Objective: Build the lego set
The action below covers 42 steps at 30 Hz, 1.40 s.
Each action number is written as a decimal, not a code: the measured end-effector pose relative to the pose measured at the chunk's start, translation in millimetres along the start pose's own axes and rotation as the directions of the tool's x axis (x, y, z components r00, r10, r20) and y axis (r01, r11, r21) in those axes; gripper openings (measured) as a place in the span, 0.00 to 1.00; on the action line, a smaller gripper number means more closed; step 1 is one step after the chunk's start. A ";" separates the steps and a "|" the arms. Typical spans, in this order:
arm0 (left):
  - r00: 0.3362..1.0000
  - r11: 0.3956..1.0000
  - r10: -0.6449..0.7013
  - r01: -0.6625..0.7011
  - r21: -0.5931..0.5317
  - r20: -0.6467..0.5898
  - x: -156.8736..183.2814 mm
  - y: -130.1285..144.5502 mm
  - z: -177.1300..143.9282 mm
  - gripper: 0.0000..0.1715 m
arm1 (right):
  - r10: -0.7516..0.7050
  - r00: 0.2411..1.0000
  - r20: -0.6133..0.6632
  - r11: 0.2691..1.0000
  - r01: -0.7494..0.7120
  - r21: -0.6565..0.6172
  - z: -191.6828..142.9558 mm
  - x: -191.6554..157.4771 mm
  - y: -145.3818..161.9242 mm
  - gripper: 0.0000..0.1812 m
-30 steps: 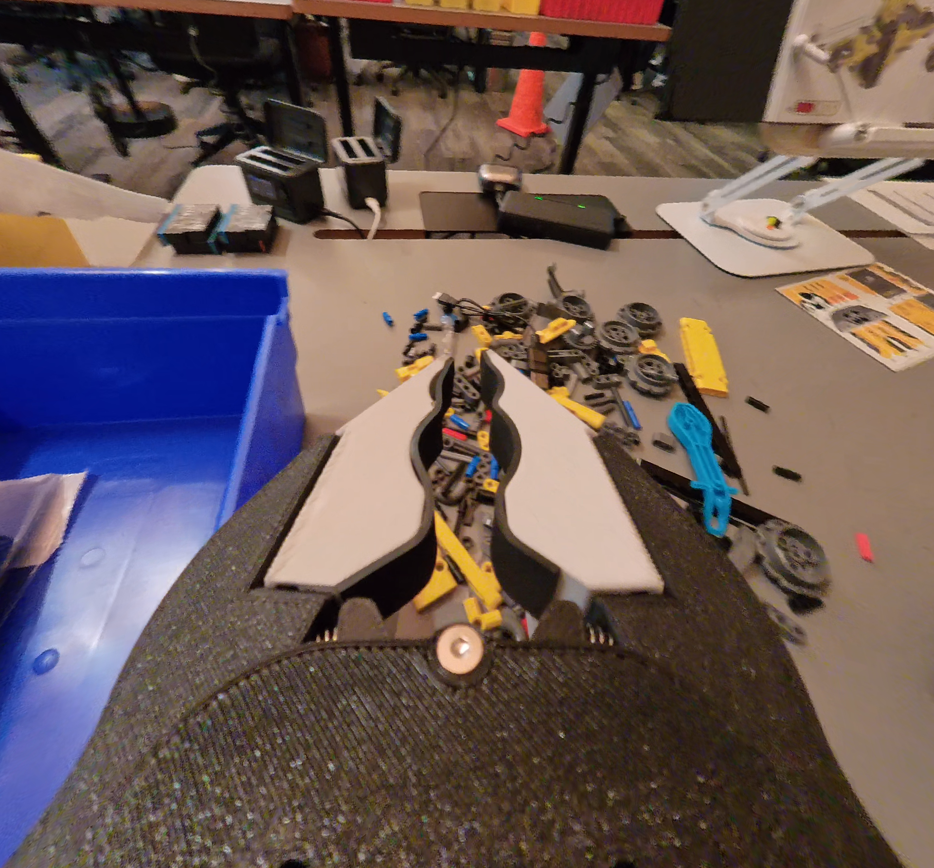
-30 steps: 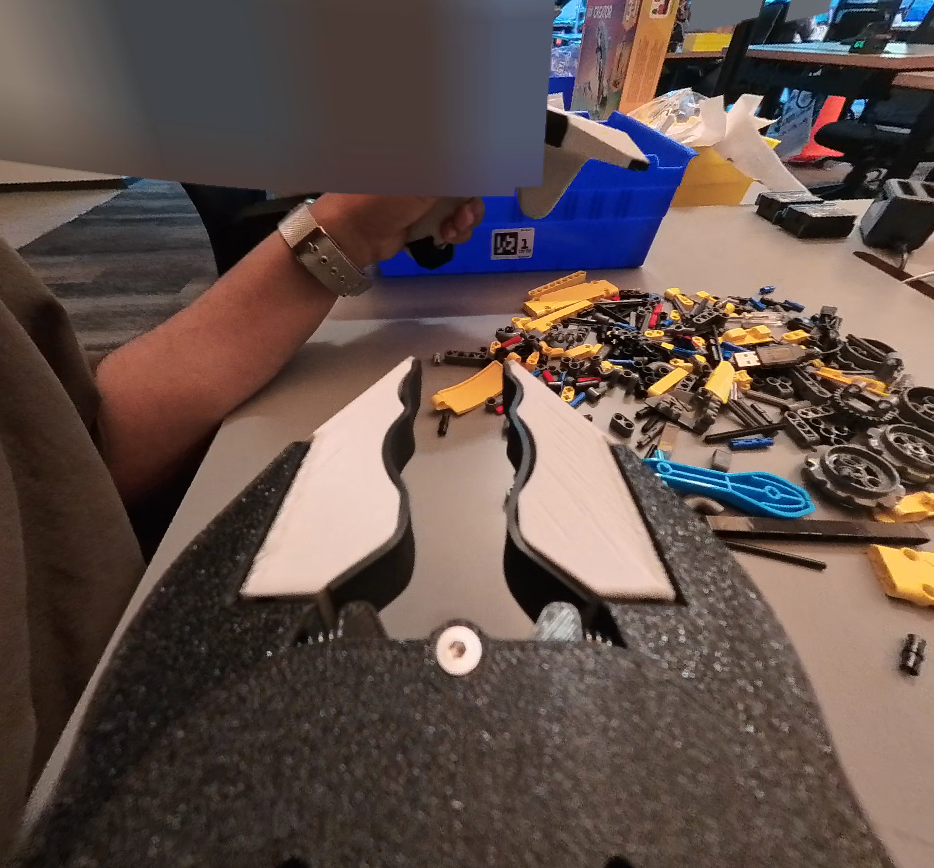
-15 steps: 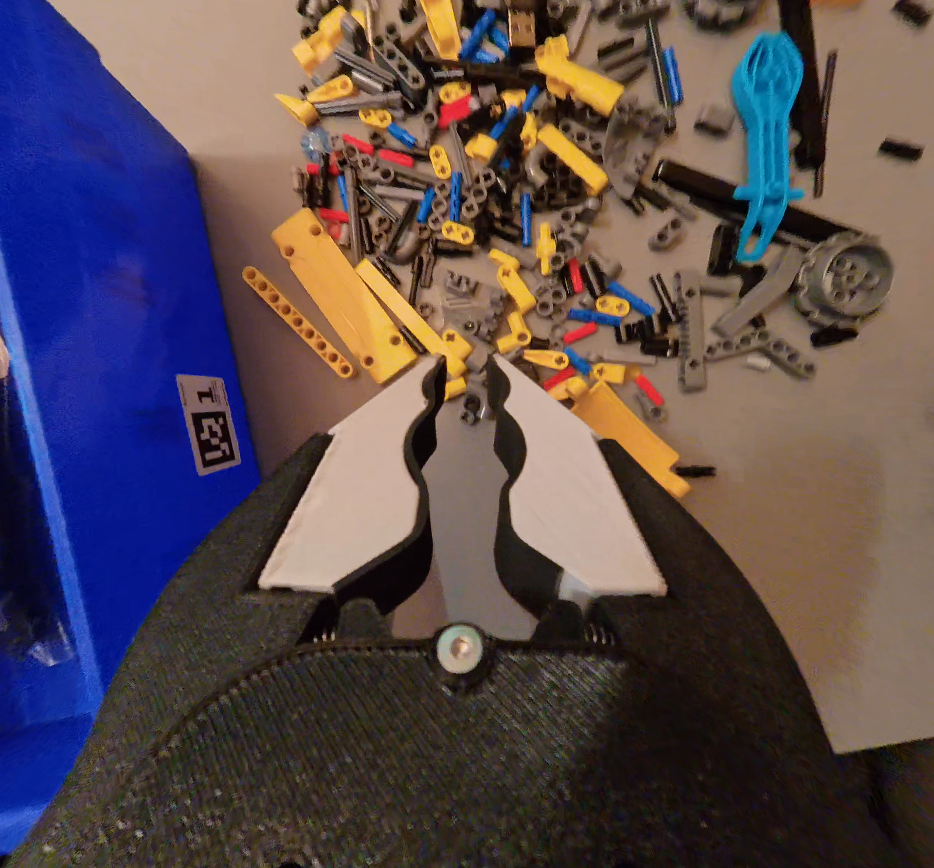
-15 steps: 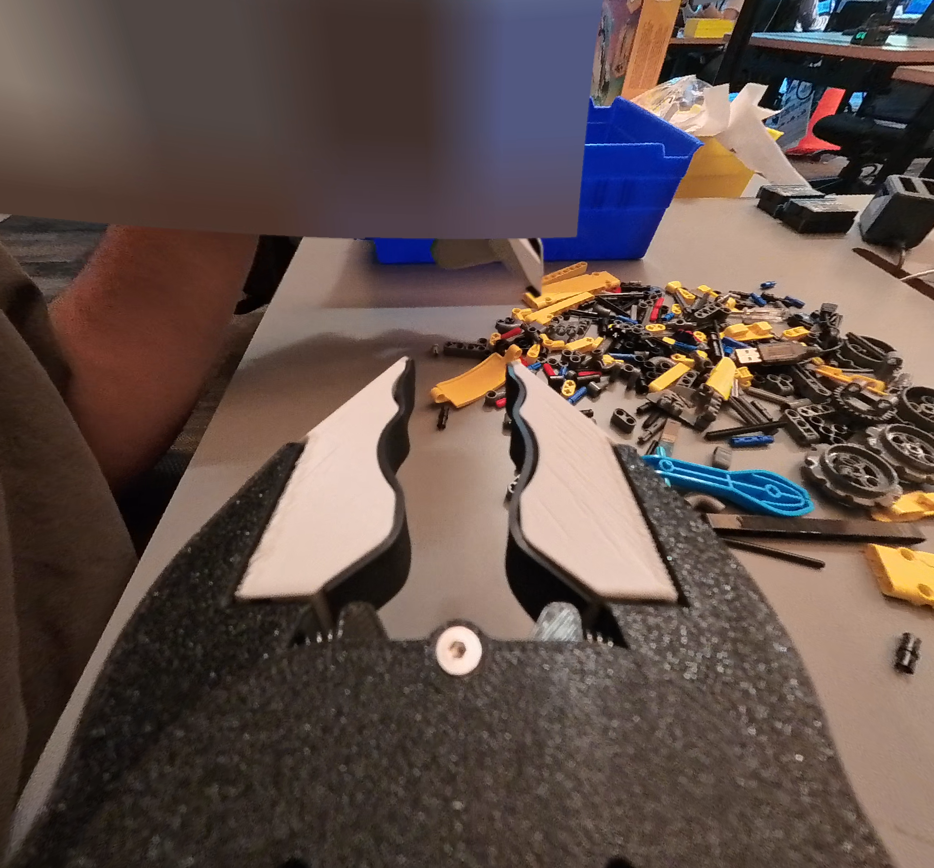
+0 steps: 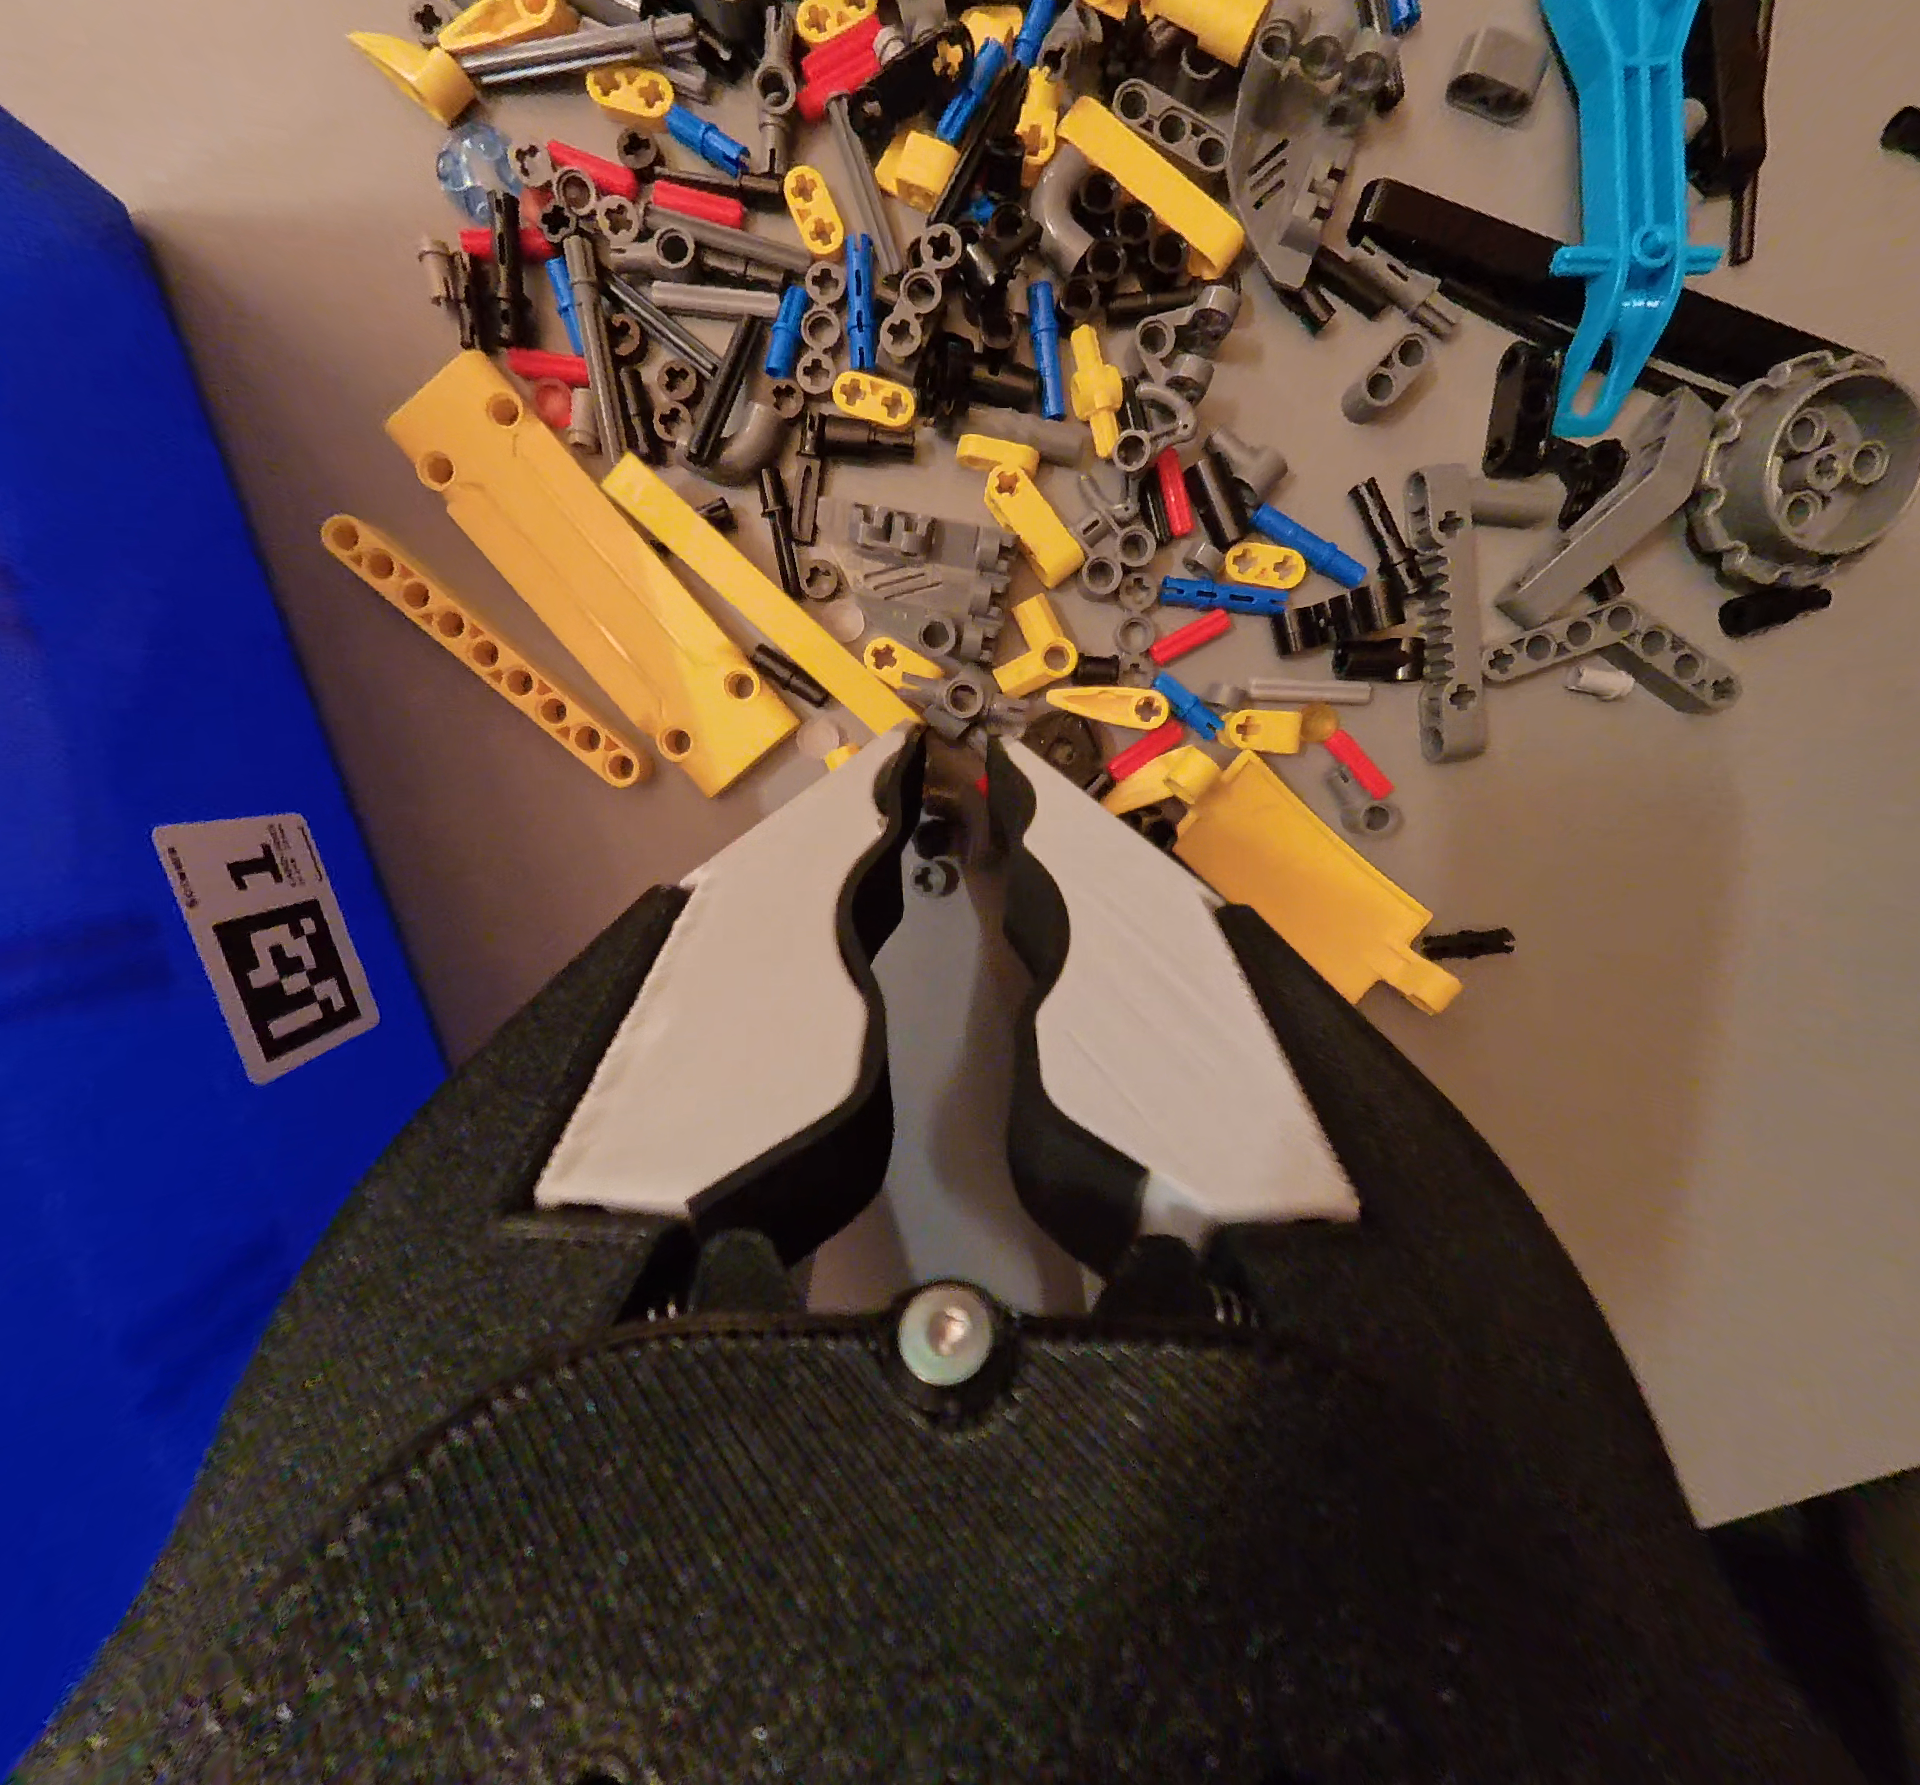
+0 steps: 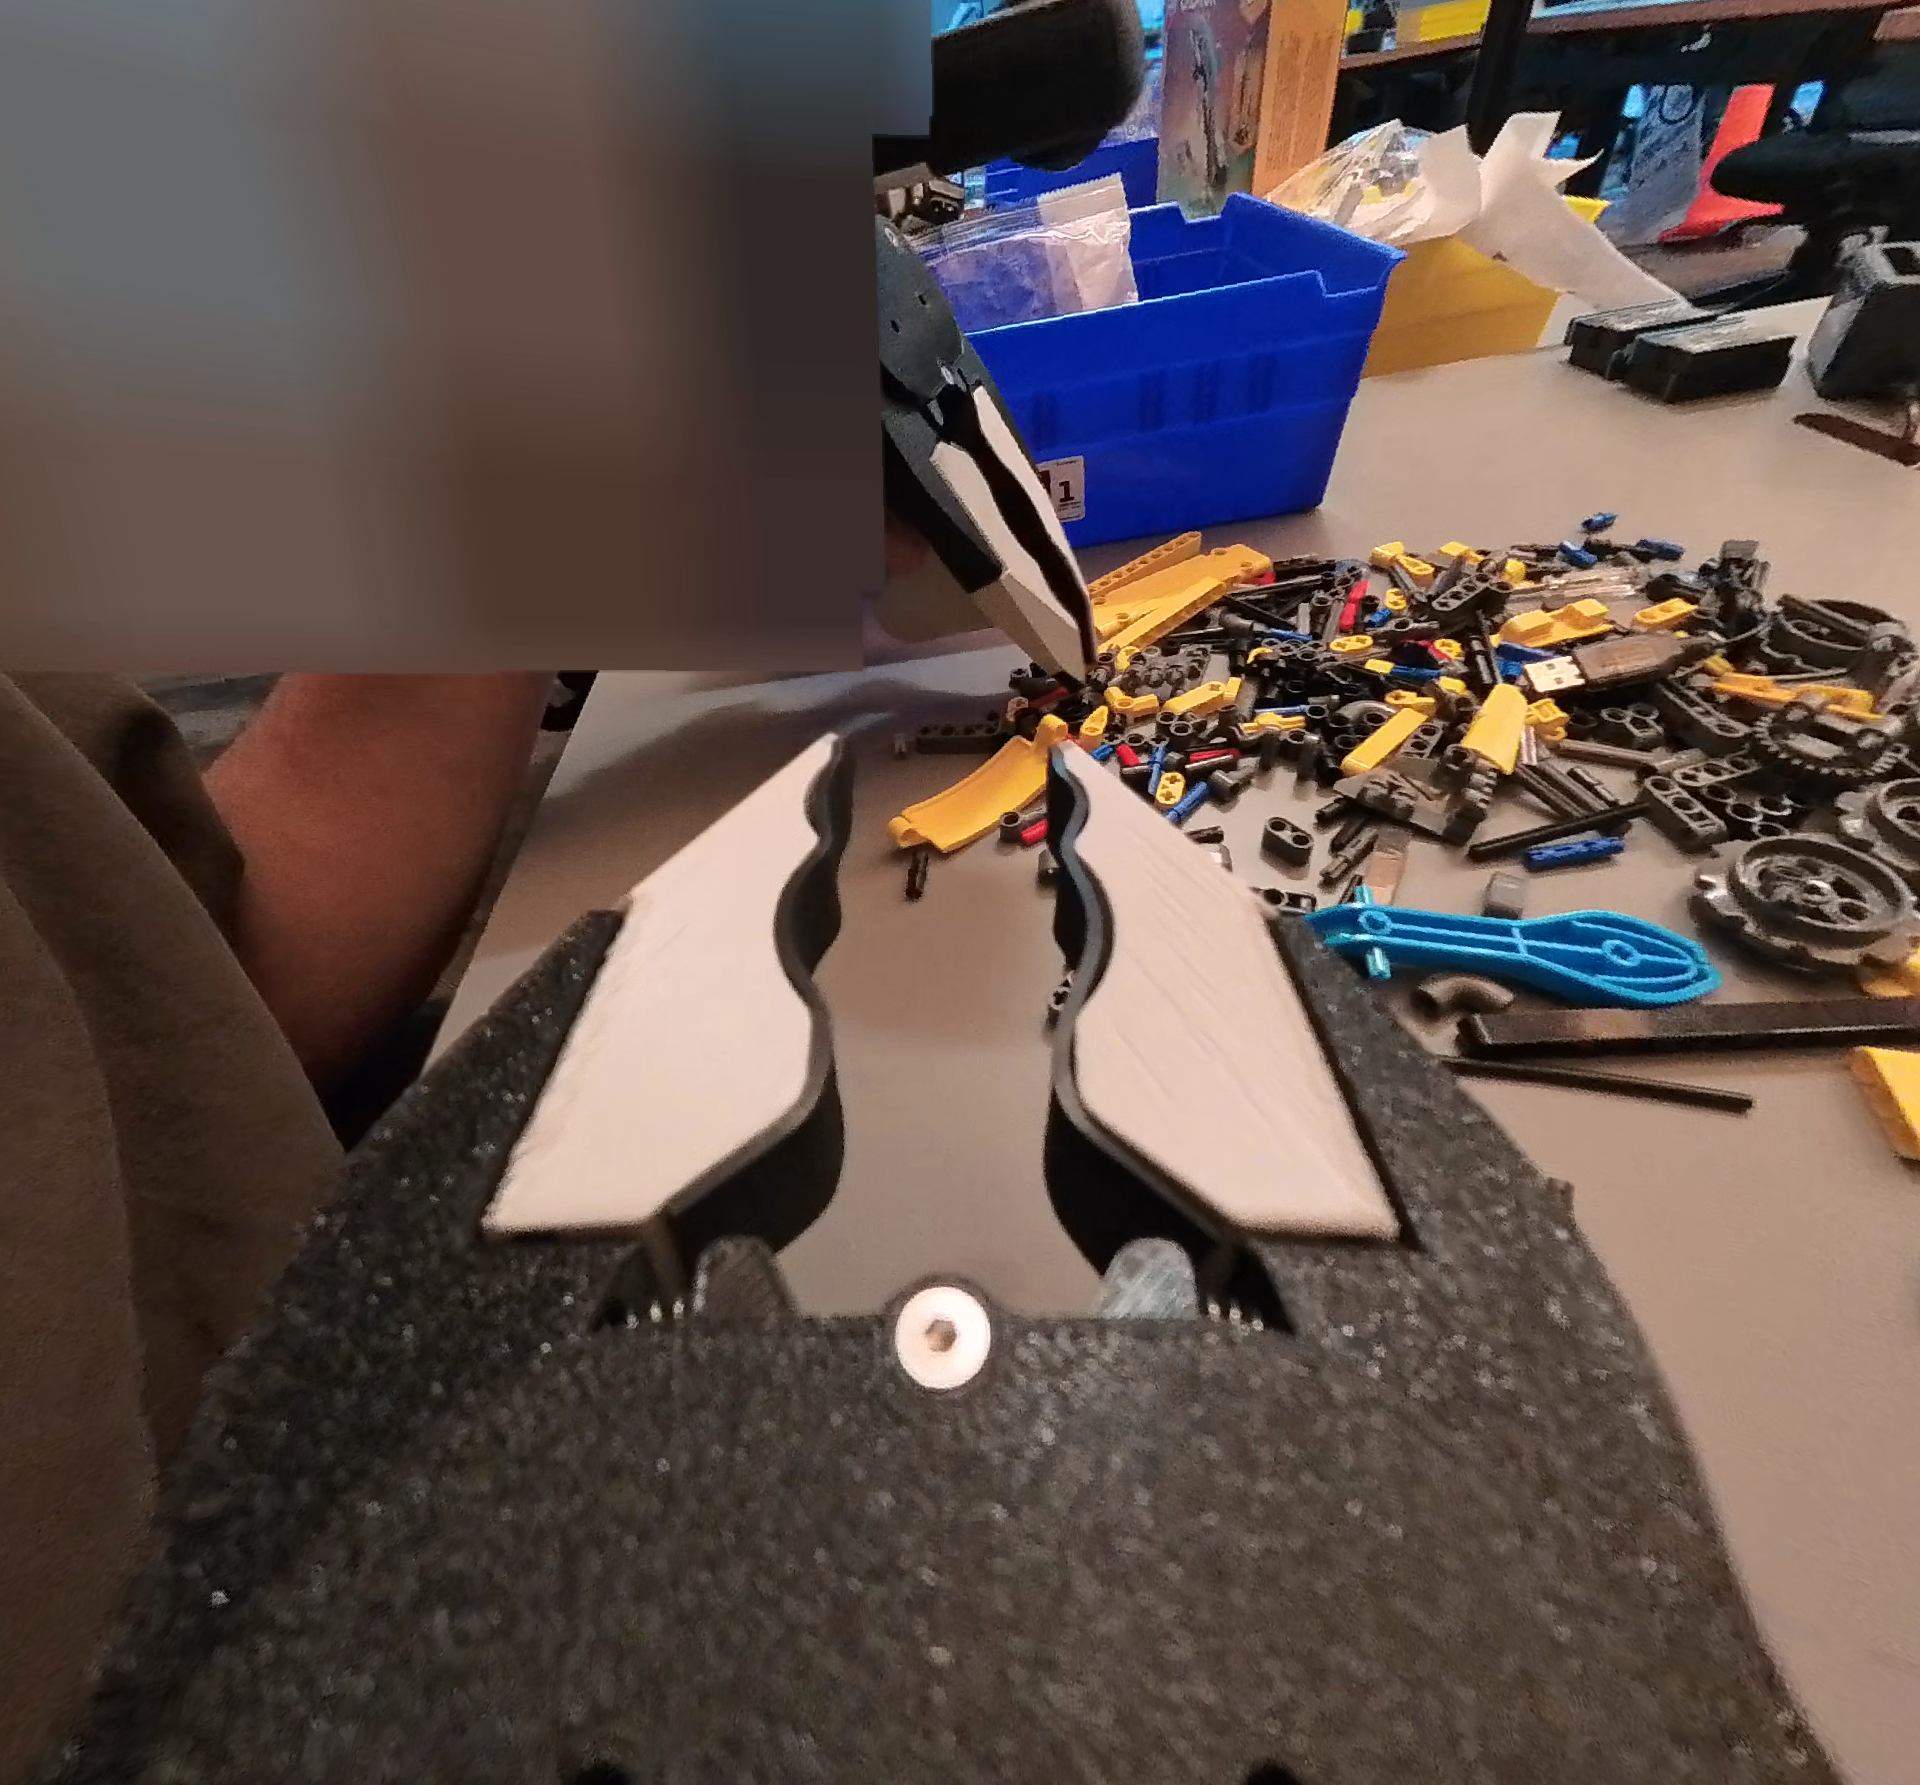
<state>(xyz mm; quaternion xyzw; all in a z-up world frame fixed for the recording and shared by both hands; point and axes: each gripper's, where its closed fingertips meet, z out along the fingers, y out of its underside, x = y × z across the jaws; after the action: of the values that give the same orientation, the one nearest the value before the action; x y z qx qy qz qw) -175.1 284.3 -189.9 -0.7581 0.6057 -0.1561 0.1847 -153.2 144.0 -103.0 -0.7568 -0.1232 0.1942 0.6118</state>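
Observation:
A pile of small plastic building pieces [image 5: 987,333], yellow, black, grey, blue and red, lies on a grey table [image 5: 1662,1112]. My left gripper [image 5: 951,748] points down at the near edge of the pile. Its tips are nearly together around a small black piece [image 5: 945,785]. It also shows in the right wrist view [image 6: 1081,665], touching the pile [image 6: 1455,696]. My right gripper [image 6: 945,748] is open and empty, held above the table just short of a curved yellow panel [image 6: 977,790].
A blue bin [image 5: 156,696] stands left of the pile, and also shows in the right wrist view [image 6: 1195,385]. A long yellow panel [image 5: 592,572], a cyan tool [image 5: 1621,125] and a grey wheel [image 5: 1808,478] lie around. A person's forearm [image 6: 343,852] is at the table's near edge. About 15 cm separates my left fingertips from my right. The grey wheel [image 5: 1808,478] is about 8 cm from my right fingertips and 15 cm from my left.
My left gripper has tipped downward from over the bin, dropped to the near edge of the pile and narrowed around a black piece. My right gripper has barely moved.

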 end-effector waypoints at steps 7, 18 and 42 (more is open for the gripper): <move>0.998 0.998 0.058 -0.056 0.043 -0.037 6.7 -8.7 6.8 0.06 | 0.005 1.000 0.002 1.000 -0.005 -0.003 0.3 -0.2 0.6 0.21; 0.995 0.989 0.015 0.000 0.146 -0.100 6.0 -23.4 -3.9 0.06 | -0.023 1.000 -0.001 1.000 0.023 -0.019 2.0 -3.3 2.8 0.21; 0.765 0.347 0.633 -0.148 0.926 -0.115 122.7 -98.0 -151.7 0.05 | -0.029 1.000 -0.004 0.999 0.029 -0.018 2.8 -3.5 2.2 0.21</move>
<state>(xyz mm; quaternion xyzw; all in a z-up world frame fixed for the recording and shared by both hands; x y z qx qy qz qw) -134.0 170.1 -8.4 -0.3136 0.6276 -0.5673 0.4311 -157.7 144.4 -105.1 -0.7608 -0.1346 0.1826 0.6080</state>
